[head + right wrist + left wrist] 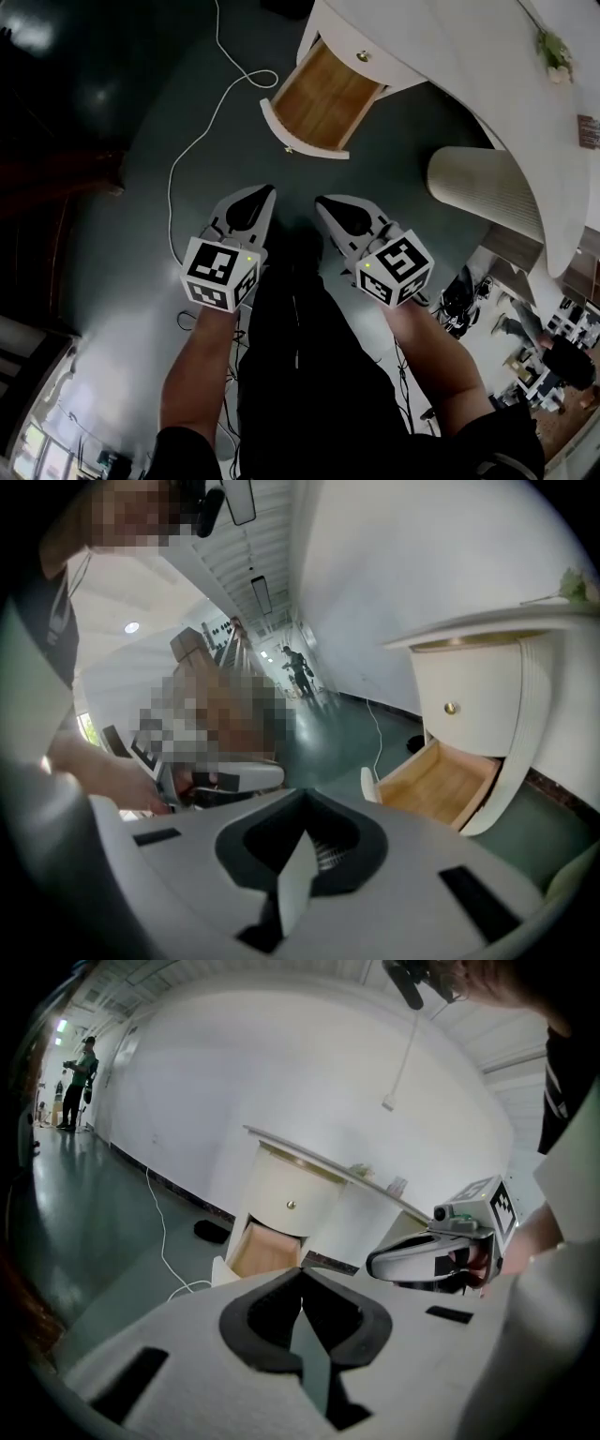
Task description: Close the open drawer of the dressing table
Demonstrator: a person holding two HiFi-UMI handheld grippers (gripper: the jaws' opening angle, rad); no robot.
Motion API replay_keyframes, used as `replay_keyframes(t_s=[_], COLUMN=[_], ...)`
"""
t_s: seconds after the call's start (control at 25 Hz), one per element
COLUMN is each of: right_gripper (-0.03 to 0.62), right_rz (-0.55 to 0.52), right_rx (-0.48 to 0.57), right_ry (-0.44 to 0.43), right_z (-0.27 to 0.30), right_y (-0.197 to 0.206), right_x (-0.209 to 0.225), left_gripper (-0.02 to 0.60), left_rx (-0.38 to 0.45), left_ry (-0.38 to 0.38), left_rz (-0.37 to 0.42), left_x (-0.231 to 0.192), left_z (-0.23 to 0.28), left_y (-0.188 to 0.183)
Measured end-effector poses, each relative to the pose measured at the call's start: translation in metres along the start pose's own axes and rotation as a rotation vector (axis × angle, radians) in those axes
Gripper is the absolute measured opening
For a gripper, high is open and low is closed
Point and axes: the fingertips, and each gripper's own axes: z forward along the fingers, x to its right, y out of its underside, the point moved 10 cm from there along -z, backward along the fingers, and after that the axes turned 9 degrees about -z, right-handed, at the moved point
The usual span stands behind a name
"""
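Ops: Nearest the head camera are two bare forearms (pixel 202 375), one tool each. Left hand-held gripper (pixel 266 191) and right hand-held gripper (pixel 320 201) sit side by side, tips pointing at the furniture.

Dev: Jaw state?

Ops: Left has its jaws together, tips meeting, nothing between them. Right is the same, closed on nothing. Each gripper's own camera view agrees.

Dev: Where's the drawer?

Ops: Drawer (pixel 323 98) is pulled well out of the dressing table (pixel 441 47). It's the lower of two in the rounded cabinet end. It has a bare pale wood bottom and a white front panel, and the panel faces the grippers. Above it is a shut drawer front with a brass knob (pixel 363 57).

Dev: Any contact?

Ops: None. Both tips are well apart from the front panel, with dark floor (pixel 112 244) between them. In the head view the drawer front is ahead of the tips, a bit right of the left one.

Dev: Clutter?

Ops: White cable (pixel 200 134) snakes over the floor left of the drawer, and one loop ends just beside its corner. Ribbed cream stool (pixel 483 183) stands right of the drawer, tucked against the table edge. Green sprig (pixel 553 47) lies on the worktop. Left gripper view shows a person (pixel 80 1082) standing far off down the hall.
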Motion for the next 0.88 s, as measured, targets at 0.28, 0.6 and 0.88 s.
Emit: replay_keyframes(t_s=[0.28, 0.6, 0.88], right_gripper=[0.005, 0.005, 0.006], right_rz=[0.088, 0.076, 0.079], right_rx=[-0.03, -0.063, -0.04], right_ry=[0.031, 0.052, 0.122], right_z=[0.017, 0.046, 0.066], right_y=[0.088, 0.157, 0.162], right_x=[0.031, 0.062, 0.095], left_gripper=[0.005, 0.006, 0.026], left_rx=[-0.018, -0.036, -0.012], left_ry=[-0.017, 0.013, -0.012], left_rz=[-0.026, 0.002, -0.008], left_x=[-0.031, -0.057, -0.08], left_z=[0.055, 0.114, 0.148], left_y=[0.053, 0.098, 0.114])
